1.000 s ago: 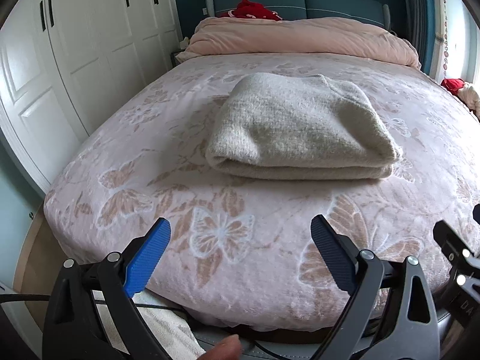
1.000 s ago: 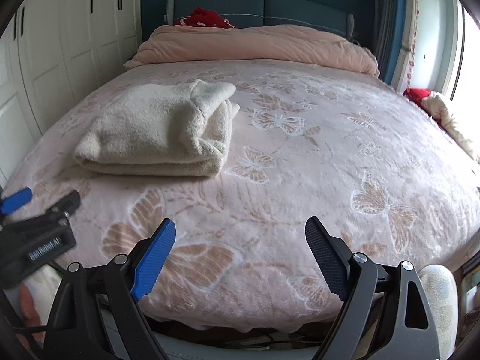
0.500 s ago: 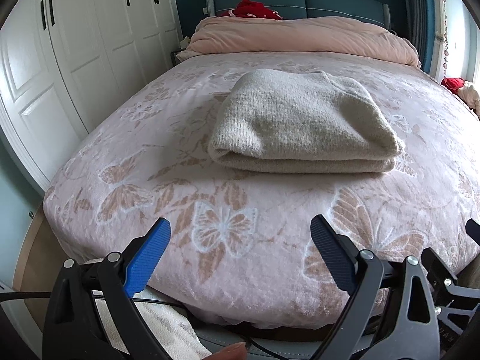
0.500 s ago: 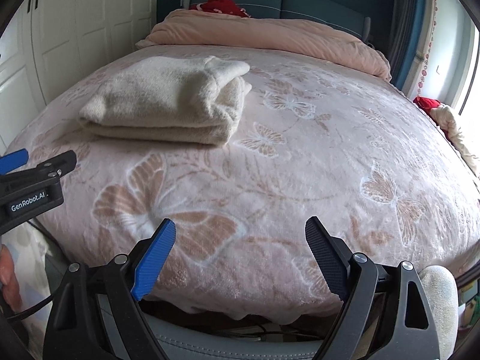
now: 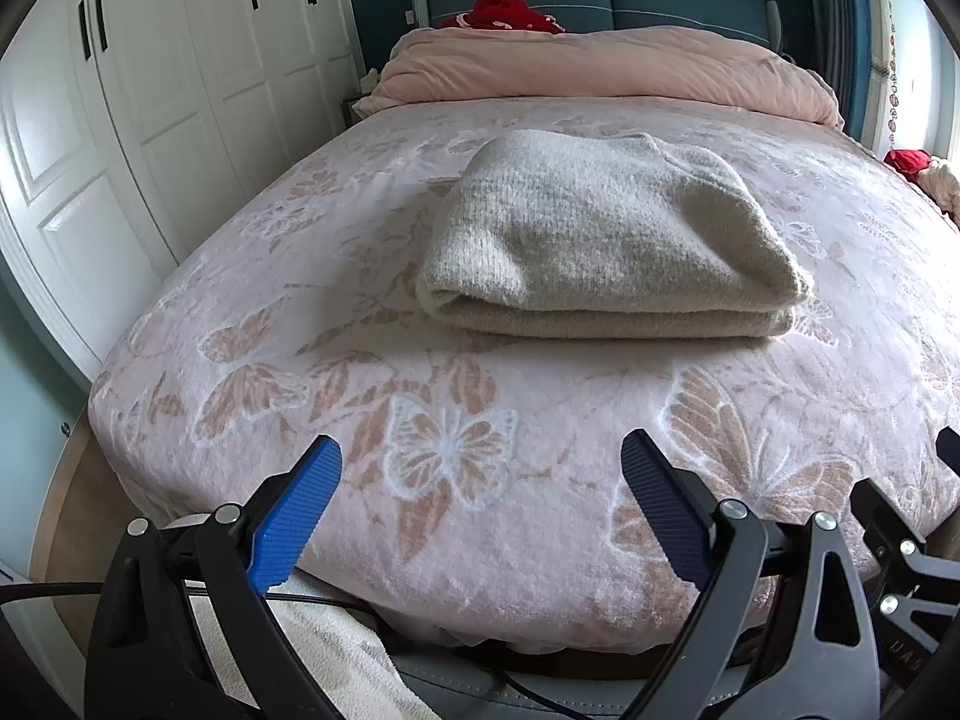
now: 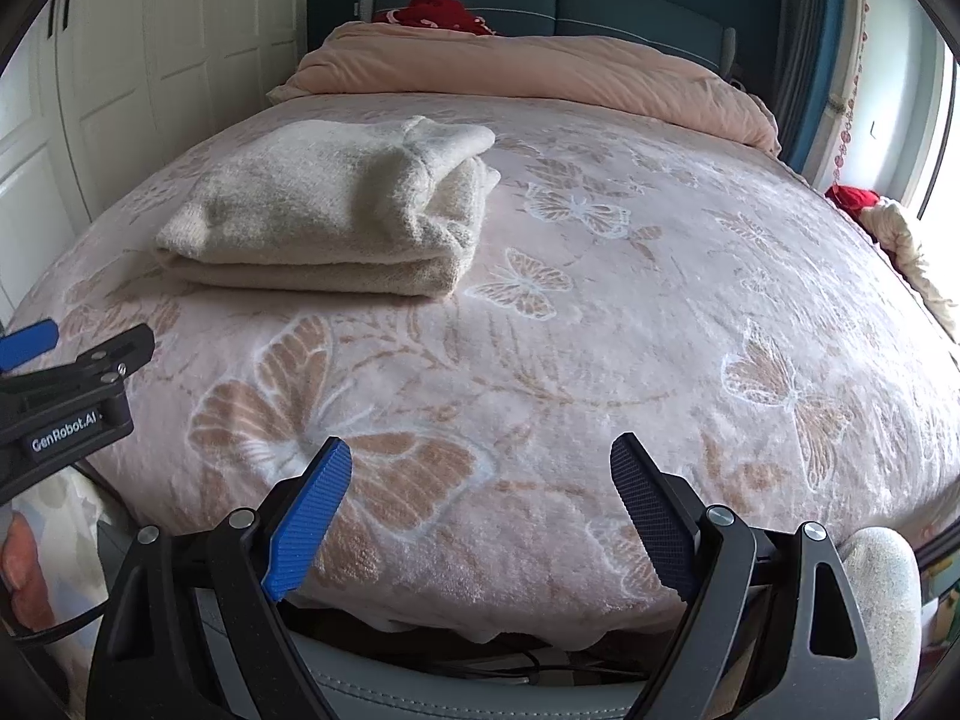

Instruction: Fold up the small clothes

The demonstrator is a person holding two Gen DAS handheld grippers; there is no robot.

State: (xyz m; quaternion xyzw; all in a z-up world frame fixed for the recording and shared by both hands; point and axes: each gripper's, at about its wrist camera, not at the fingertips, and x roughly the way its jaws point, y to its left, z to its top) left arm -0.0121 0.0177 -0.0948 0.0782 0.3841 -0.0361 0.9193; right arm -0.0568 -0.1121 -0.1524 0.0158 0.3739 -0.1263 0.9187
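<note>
The cream sweater point(image 5: 606, 252) is lying folded into a thick, neat bundle on the butterfly blanket point(image 5: 444, 456), sitting in the upper middle of my left view and in the upper left of my right view point(image 6: 336, 222). Compared with a second ago it is looming a little larger and closer in the left view and sitting higher and more squared in the right one, while its own shape is not changing at all; I am reading that as my tools drifting, not the garment, and judging this piece to be finished.

Both tools are hanging back over the near edge of the bed, well apart from the sweater. The left gripper point(image 5: 480, 510) is staying released, jaws spread wide with nothing between them, pointing up the bed towards the bundle. The right gripper point(image 6: 480, 507) is likewise spread and empty, aiming at bare blanket to the right of the sweater.

Beyond, the pink duvet point(image 5: 600, 69) is heaped at the top of the frame, and the white wardrobe point(image 5: 150, 90) is filling the left side.
</note>
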